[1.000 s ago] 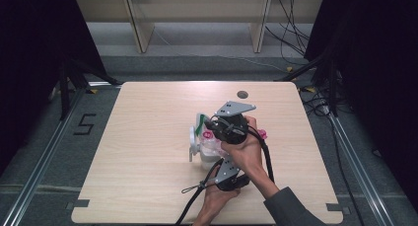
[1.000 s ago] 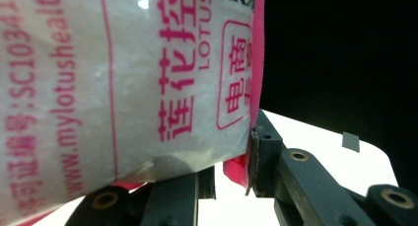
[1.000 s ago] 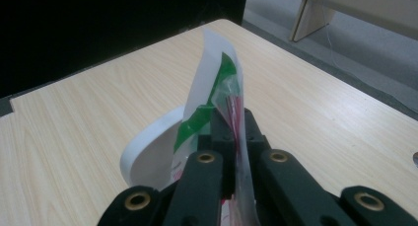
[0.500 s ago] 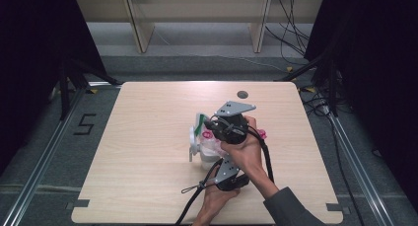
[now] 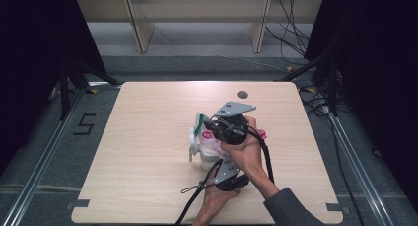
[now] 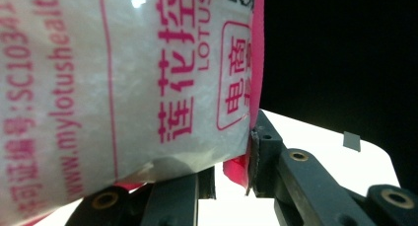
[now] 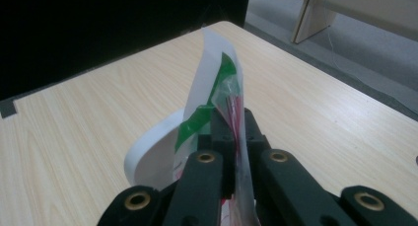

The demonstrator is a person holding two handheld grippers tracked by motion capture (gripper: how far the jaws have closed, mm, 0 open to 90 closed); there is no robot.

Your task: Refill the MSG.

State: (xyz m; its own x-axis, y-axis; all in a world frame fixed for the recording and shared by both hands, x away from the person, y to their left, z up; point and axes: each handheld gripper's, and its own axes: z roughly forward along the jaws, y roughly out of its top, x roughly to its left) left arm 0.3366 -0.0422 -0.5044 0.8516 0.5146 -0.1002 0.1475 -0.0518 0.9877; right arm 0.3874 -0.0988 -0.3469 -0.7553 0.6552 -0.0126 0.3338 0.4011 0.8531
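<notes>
Clear plastic bag (image 5: 209, 146) with pink print, holding white granules, stands upright mid-table (image 5: 148, 152), long axis vertical. Left gripper (image 5: 227, 172), low and level, clamps its lower body. Right gripper (image 5: 224, 130), above, is clenched on the bag's green-and-white top edge.

black two-jaw left gripper (image 5: 220, 163) and right gripper (image 5: 215, 129), brass-coloured rivets, grey three-cornered top plates, trailing black cables; a dark grey sleeve (image 5: 288, 210).
</notes>
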